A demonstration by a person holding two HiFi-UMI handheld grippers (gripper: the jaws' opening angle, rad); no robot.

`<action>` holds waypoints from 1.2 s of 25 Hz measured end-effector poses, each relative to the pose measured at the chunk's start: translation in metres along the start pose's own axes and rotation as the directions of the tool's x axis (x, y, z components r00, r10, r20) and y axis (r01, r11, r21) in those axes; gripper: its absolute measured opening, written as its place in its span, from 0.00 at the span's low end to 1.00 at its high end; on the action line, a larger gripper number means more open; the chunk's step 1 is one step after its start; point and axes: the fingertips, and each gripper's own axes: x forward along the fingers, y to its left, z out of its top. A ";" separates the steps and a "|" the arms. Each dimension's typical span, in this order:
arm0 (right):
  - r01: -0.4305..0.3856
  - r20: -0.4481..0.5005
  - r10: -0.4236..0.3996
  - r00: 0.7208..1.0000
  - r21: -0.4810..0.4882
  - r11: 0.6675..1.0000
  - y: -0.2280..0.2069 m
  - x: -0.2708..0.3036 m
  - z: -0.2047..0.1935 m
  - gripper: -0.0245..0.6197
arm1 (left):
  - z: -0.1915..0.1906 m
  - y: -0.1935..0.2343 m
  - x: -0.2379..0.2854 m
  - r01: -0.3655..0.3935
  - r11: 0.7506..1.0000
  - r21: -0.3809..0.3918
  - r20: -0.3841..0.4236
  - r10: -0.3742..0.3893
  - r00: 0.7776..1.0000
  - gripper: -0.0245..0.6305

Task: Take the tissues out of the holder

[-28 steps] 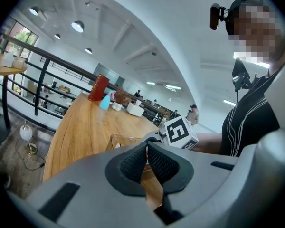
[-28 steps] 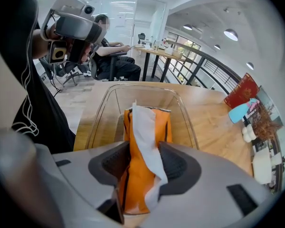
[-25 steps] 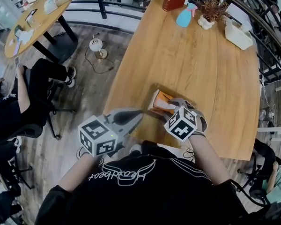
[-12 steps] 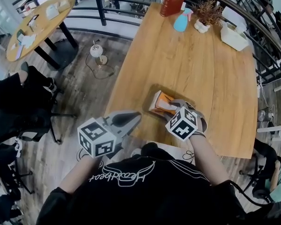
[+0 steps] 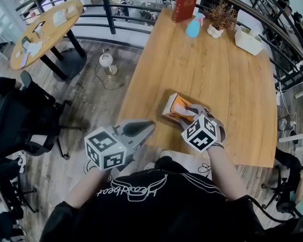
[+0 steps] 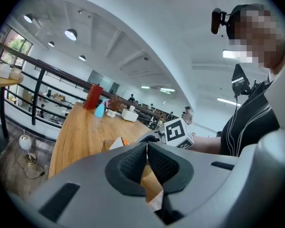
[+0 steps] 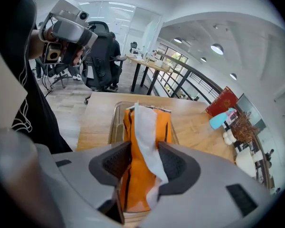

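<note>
Grips orange plastic tissue pack (image 7: 129, 170) with right tongs (image 7: 145, 153): jaws about halfway apart, both pads pressing on the long sides of the pack at its near end. Pinches loose white tissue sheet (image 7: 145, 127) too, which sticks out of the pack top, trails back along it and sits against one pad. Has the pack lying lengthwise in the clear plastic holder (image 7: 114, 124), far end inside the rim; cannot tell if the near end is lifted clear. Points right tongs steeply down at it, marker cube toward the body.

Places holder on the long wooden table (image 5: 217, 79), near the front left corner, close to the person. Leaves the rest of the near table bare.

Holds left tongs (image 6: 147, 151) fully closed, pads touching, nothing between them. Hovers them off the table's left edge over the grey plank floor (image 5: 86, 110), nose aimed roughly level toward the holder, near it but apart.

At far end of table: red book (image 5: 186, 4) upright, blue spray bottle (image 5: 193, 26) beside it, dried plant in white pot (image 5: 221, 18), white box (image 5: 249, 40). Off to the left: round wooden table (image 5: 45, 29) with small items, black office chairs (image 5: 20, 120).
</note>
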 end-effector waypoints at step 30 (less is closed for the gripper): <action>0.089 0.445 -0.313 0.839 0.455 0.886 -0.005 -0.207 0.012 0.32 | 0.035 -0.098 -0.001 0.123 0.981 0.148 0.061 -0.134 0.989 0.06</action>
